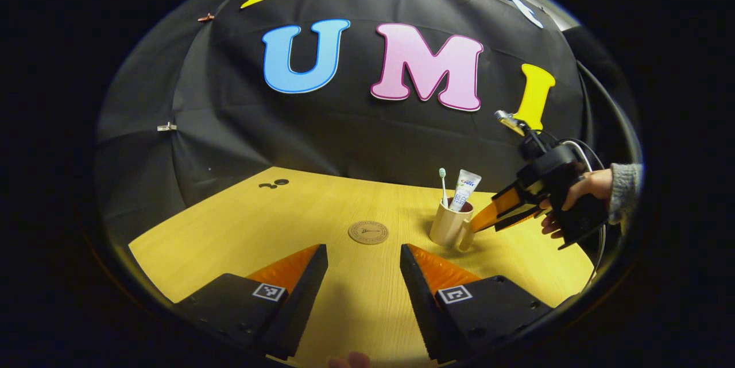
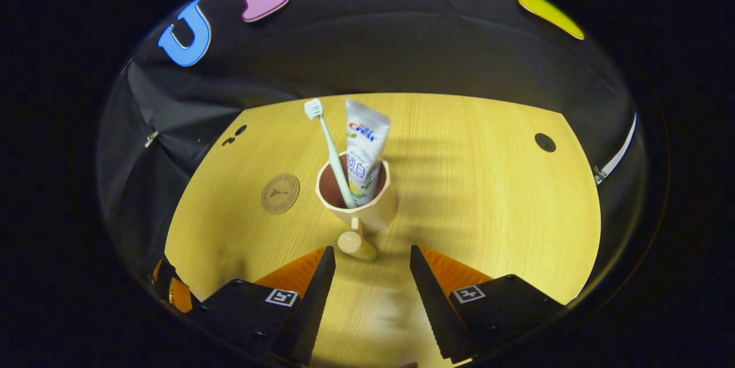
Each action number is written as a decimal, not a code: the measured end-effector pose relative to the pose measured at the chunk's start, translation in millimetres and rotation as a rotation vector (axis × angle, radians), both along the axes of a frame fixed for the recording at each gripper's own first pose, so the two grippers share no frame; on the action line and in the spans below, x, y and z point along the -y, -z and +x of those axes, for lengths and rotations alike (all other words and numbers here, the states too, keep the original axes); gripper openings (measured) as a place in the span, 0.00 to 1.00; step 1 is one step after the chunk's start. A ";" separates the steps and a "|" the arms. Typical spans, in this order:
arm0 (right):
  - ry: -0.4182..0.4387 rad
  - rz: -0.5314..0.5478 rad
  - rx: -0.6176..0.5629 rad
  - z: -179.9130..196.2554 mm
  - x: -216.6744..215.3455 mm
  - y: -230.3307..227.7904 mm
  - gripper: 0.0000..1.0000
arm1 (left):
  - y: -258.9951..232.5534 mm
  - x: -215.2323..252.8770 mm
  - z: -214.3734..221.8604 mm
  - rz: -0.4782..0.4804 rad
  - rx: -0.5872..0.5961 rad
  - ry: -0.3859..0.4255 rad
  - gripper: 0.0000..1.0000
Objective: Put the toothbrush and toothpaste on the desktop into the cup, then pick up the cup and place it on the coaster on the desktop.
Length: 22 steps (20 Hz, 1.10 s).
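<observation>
A cream cup (image 2: 367, 210) with a wooden handle (image 2: 356, 244) stands on the yellow desktop (image 2: 488, 196), holding a pale green toothbrush (image 2: 330, 147) and a white toothpaste tube (image 2: 363, 147). My right gripper (image 2: 367, 253) is open, its fingers on either side of the handle without touching it. A round cork coaster (image 2: 280, 192) lies left of the cup. In the left gripper view the cup (image 1: 449, 224), toothbrush (image 1: 443, 183), toothpaste (image 1: 465, 189) and coaster (image 1: 368, 232) sit ahead. My left gripper (image 1: 363, 250) is open over the near desktop. The right gripper (image 1: 488, 220) points at the cup from the right.
The black cloth wall (image 1: 344, 138) rises behind the desktop (image 1: 229, 230). A hand and grey sleeve (image 1: 608, 190) hold the right gripper. Small dark holes (image 1: 274, 184) mark the far left of the desktop, and another dark hole (image 2: 544, 142) lies at the far right.
</observation>
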State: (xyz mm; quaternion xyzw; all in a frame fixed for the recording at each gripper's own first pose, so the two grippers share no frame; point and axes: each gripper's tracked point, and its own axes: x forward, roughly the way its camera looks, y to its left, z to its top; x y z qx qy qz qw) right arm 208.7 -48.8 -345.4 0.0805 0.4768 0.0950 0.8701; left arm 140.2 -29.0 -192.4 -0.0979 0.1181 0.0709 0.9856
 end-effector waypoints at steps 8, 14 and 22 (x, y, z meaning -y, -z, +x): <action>-0.044 -0.138 -0.044 26.4 -15.1 14.9 0.82 | 13.2 -2.0 -37.3 0.033 -0.049 0.039 0.81; -0.032 -0.166 -0.129 31.7 -21.9 28.4 0.69 | 22.5 -16.7 -43.3 0.036 -0.070 0.036 0.81; -0.034 -0.170 -0.141 34.8 -20.2 29.3 0.21 | 27.4 -45.6 -38.4 0.022 -0.075 -0.005 0.81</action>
